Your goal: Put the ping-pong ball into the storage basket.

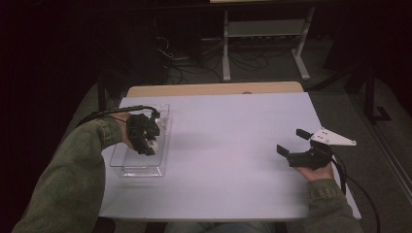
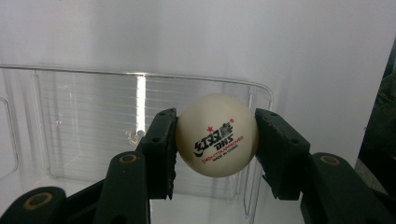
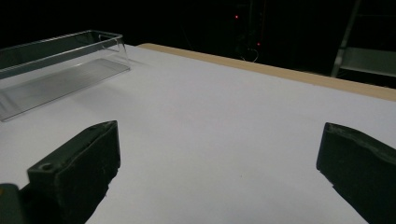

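Observation:
A white ping-pong ball [image 2: 217,135] with a red star and black print sits clamped between the jaws of my left gripper [image 2: 215,149]. In the high view my left gripper [image 1: 151,144] hangs over the clear plastic tray [image 1: 141,170] at the table's left, with the ball [image 1: 155,144] just visible at its tips. The tray's ribbed floor and far wall [image 2: 93,116] lie behind the ball. My right gripper [image 1: 292,141] rests low at the table's right side, jaws spread wide with nothing between them; it faces the tray [image 3: 60,65] across the white surface.
The white tabletop [image 1: 228,145] has a wooden strip [image 1: 214,89] along its far edge. Beyond it stand a white metal frame [image 1: 265,43] and cables on a dark floor. A cable [image 1: 359,194] trails from my right gripper.

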`<state>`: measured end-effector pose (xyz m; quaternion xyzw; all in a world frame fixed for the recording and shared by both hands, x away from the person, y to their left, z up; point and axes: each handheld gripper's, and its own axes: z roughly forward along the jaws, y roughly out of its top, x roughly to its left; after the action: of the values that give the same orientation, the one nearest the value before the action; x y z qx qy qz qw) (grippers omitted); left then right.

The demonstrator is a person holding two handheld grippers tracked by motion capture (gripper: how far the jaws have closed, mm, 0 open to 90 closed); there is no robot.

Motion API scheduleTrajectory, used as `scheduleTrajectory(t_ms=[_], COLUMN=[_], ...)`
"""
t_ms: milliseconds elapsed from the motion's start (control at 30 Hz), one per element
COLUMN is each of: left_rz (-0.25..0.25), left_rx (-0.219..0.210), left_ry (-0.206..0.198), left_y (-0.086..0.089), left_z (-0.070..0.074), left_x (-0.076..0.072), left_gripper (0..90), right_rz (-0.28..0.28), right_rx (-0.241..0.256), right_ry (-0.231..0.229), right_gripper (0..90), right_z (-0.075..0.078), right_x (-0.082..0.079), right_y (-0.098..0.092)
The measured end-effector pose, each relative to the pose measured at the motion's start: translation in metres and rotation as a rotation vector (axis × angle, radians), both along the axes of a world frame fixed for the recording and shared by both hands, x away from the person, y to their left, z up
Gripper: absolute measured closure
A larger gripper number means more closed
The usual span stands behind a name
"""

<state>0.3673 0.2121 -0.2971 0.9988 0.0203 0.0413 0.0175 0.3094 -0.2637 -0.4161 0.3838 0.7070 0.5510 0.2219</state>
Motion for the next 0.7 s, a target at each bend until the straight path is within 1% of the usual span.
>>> scheduleTrajectory(t_ms=[267, 333, 700], left_rz=[0.003, 0.003, 0.017], left_rx=[0.0, -0.006, 0.006], left_ry=[0.011, 0.016, 0.035], left_y=[0.002, 0.002, 0.006], left_z=[-0.011, -0.014, -0.027], left_x=[0.003, 0.003, 0.005], left_gripper=[50.8, 50.8, 50.8], right_rz=[-0.001, -0.001, -0.001], right_rx=[0.001, 0.003, 0.003], right_ry=[0.003, 0.002, 0.004], right_gripper=[0.0, 0.0, 0.0], right_z=[0.0, 0.0, 0.0], right_x=[0.0, 0.0, 0.0], right_y=[0.0, -0.001, -0.001])
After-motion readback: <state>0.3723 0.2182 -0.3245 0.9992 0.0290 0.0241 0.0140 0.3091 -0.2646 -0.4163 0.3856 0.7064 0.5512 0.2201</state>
